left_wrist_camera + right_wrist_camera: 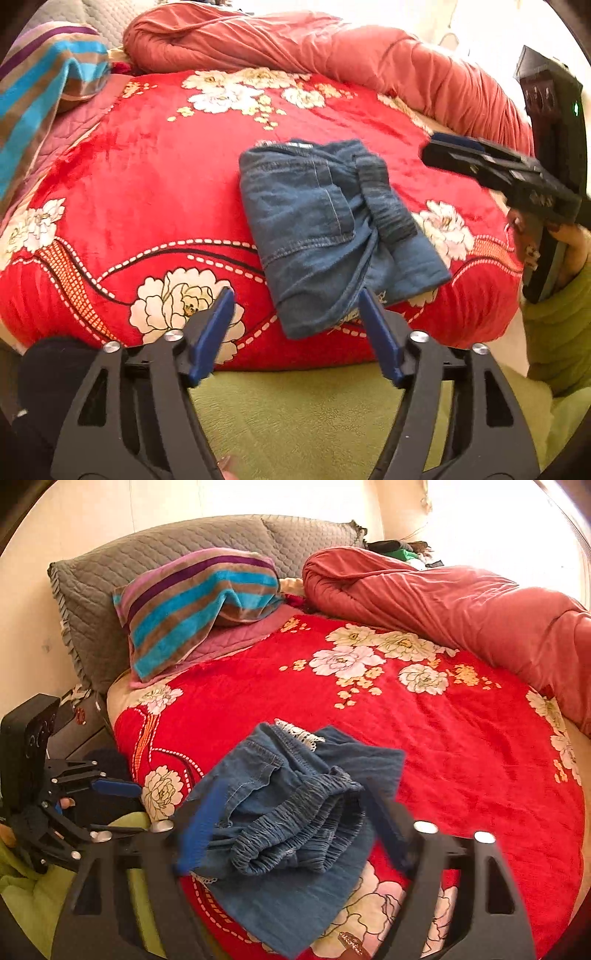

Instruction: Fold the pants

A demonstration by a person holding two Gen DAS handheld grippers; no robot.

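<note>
Folded denim pants (pixel 332 229) lying on red floral blanket (pixel 147 177), near its front edge. Left gripper (pixel 295 314) spread wide, empty, just short of the bundle. Right gripper (pixel 295 827) likewise wide, blue fingers (pixel 201 823) flanking the elastic waistband, gripping nothing.

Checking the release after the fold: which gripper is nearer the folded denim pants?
Right. The right gripper stands open straddling the denim pants' elastic waistband; the left gripper is open just off their near edge.
</note>
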